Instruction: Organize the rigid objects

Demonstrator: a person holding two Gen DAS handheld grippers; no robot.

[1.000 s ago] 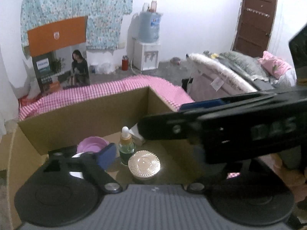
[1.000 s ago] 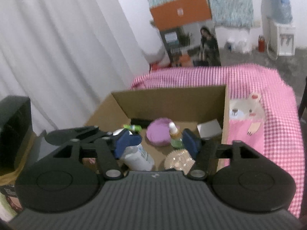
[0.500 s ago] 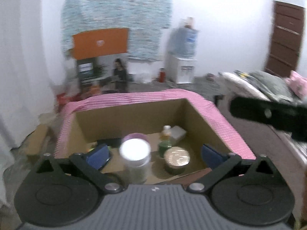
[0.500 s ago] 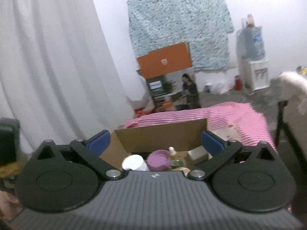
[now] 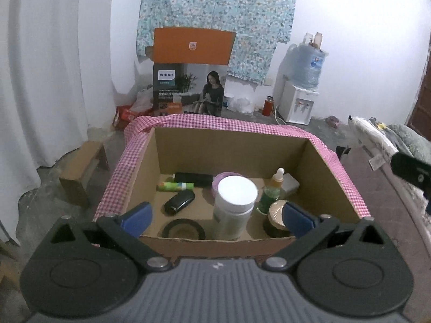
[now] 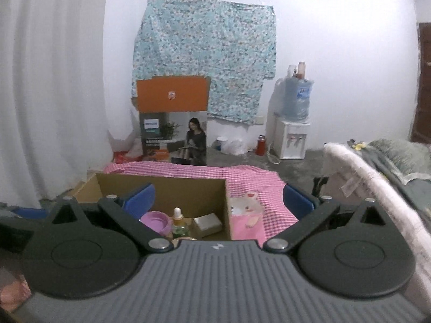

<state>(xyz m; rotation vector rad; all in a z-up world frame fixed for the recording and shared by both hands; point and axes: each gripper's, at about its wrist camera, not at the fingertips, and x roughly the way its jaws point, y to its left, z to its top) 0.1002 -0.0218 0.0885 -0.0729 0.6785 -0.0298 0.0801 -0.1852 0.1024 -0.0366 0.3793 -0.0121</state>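
An open cardboard box [image 5: 231, 145] sits on a pink checked cloth [image 5: 347, 177]. Inside stand a white-lidded jar [image 5: 235, 204], a green dropper bottle [image 5: 272, 193], a purple lid [image 5: 223, 180] and a gold-lidded jar [image 5: 277, 212]. A black tube [image 5: 180, 202], a green tube [image 5: 175, 186], a black case [image 5: 194, 179], a white block [image 5: 289, 184] and a black ring [image 5: 183, 230] lie there too. My left gripper [image 5: 216, 216] is open and empty above the box's near edge. My right gripper [image 6: 218, 197] is open and empty, raised behind the box [image 6: 161, 188].
A Philips carton [image 5: 188, 91] and a water dispenser [image 5: 299, 99] stand at the far wall. A small wooden stool [image 5: 83, 169] is left of the box. A bed [image 6: 377, 177] lies to the right. A white curtain [image 5: 40, 67] hangs on the left.
Both grippers have pulled up and back from the box and opened wide. The right gripper left the white-lidded jar standing in the box. The right gripper no longer crosses the left view.
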